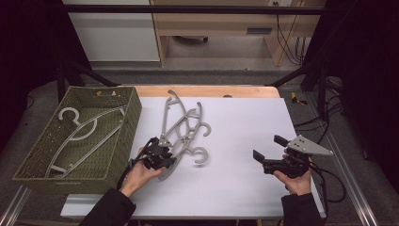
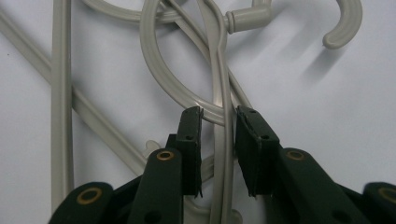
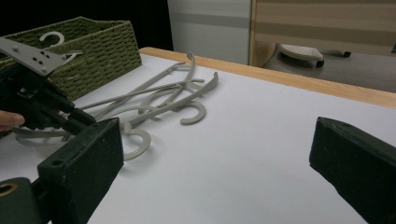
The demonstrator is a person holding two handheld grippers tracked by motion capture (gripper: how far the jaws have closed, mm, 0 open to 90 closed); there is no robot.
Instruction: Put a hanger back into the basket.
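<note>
Grey plastic hangers (image 1: 181,129): tangled pile, table (image 1: 244,136) centre, right of basket (image 1: 123,125). Left gripper (image 2: 218,125): jaws narrow, a hanger bar bracketed, not visibly pinched. Right gripper (image 1: 266,147): wide, empty. Risk judged: interlocked neighbours are dragged along when one is lifted.

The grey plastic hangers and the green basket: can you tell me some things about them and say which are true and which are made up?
1. A pale grey plastic hanger lies inside the green woven basket. True.
2. The pile of grey plastic hangers rests on the white tabletop. True.
3. The left gripper holds a red cup. False: a grey hanger bar runs between its fingers.
4. The right gripper grips a hanger. False: it is open and holds nothing.
5. The basket sits right of the hanger pile. False: it is on the left in the high view.
</note>
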